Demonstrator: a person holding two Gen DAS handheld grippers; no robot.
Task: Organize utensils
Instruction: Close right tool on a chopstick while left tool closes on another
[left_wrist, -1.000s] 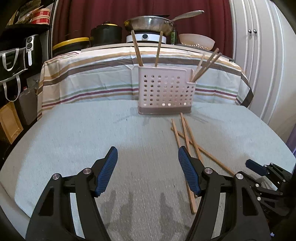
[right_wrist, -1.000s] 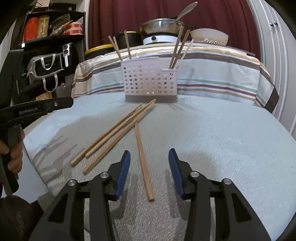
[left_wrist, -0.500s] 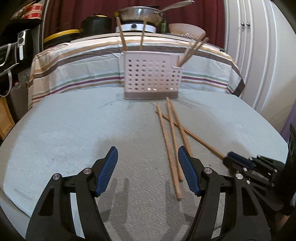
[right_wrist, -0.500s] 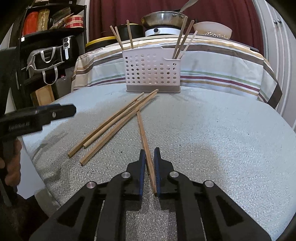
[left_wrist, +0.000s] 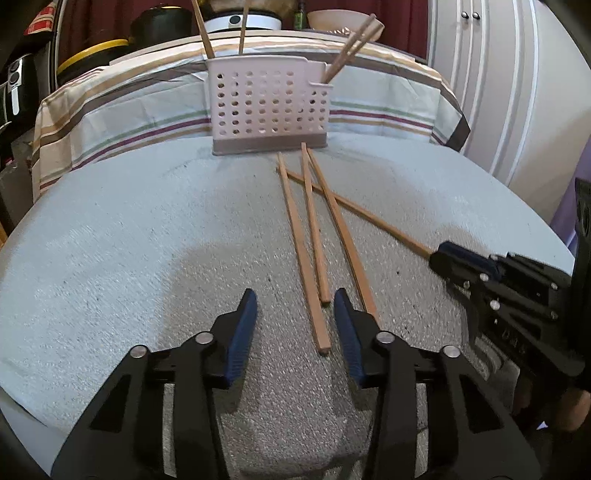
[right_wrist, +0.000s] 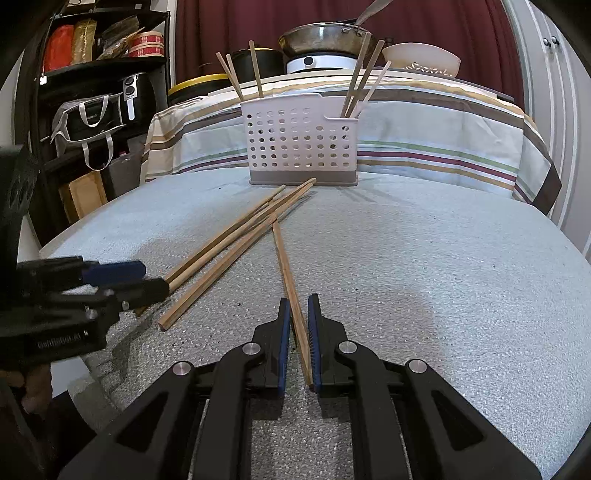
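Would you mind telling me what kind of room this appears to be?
Probably a home kitchen or dining corner: a pan sits on a small cooker behind, a bowl beside it, and a perforated utensil holder with chopsticks stands on the padded table.

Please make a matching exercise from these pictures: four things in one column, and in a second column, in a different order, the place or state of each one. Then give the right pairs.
Things
1. left gripper
2. right gripper
3. basket
4. bowl

Place or state
A. on the striped cloth behind
B. open over loose chopsticks
C. shut on one chopstick
D. upright on the grey mat, holding chopsticks

Pairs: 1-B, 2-C, 3-D, 4-A
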